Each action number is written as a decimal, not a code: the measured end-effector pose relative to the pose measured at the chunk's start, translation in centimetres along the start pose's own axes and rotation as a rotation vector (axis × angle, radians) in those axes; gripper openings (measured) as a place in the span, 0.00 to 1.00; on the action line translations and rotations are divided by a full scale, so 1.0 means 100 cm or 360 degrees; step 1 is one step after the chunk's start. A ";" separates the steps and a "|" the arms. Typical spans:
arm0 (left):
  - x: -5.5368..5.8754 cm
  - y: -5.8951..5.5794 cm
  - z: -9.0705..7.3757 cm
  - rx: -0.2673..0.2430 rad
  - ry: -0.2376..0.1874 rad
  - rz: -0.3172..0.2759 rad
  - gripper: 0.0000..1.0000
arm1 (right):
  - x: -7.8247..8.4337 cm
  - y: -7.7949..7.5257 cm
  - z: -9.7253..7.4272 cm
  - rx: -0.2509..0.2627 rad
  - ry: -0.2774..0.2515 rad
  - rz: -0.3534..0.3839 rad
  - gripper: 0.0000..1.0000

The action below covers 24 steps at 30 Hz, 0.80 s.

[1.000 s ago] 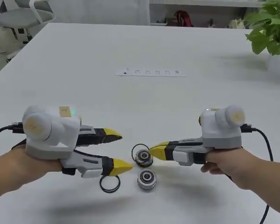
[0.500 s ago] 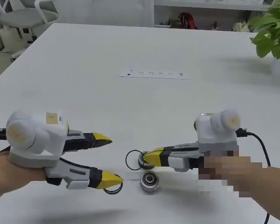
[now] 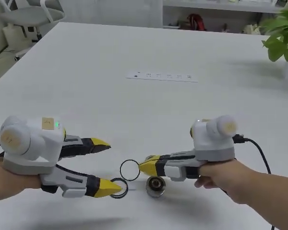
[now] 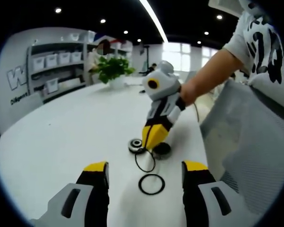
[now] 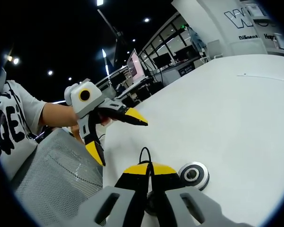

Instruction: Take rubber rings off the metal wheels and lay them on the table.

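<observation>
While the right tool (image 3: 144,166) pinches a thin black rubber ring (image 3: 121,169) beside a metal wheel (image 3: 156,184), the left tool (image 3: 110,166) gapes over a second ring (image 4: 139,184) lying flat on the white desk (image 3: 134,105).

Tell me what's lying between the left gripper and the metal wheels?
A loose rubber ring lies flat on the table there; the left gripper view shows it between the open jaws.
</observation>
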<state>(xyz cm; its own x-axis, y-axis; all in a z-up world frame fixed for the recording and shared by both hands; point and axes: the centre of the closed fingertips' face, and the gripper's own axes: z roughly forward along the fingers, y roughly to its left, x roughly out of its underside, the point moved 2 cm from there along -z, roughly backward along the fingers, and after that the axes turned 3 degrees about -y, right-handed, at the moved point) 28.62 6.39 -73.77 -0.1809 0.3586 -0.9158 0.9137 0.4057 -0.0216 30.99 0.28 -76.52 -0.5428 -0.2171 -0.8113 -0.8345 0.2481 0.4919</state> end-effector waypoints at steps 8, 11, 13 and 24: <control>0.003 0.002 -0.003 -0.0008 0.0006 -0.0012 0.63 | 0.011 0.005 0.008 -0.0011 0.0074 -0.0013 0.00; 0.004 0.001 -0.002 0.0000 0.0015 -0.0008 0.63 | 0.013 0.006 0.008 -0.0003 0.0102 -0.0051 0.00; 0.004 0.000 -0.002 0.0002 0.0018 -0.0009 0.63 | 0.015 0.007 0.009 -0.0002 0.0122 -0.0086 0.00; 0.003 0.002 -0.002 -0.0010 0.0015 -0.0019 0.62 | 0.017 0.003 0.006 0.0030 0.0152 -0.0176 0.13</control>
<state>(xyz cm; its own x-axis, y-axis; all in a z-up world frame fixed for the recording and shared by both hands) 28.72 6.70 -73.96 -0.1951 0.3616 -0.9117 0.9092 0.4153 -0.0299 29.86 0.59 -77.92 -0.4551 -0.3330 -0.8258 -0.8882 0.2351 0.3947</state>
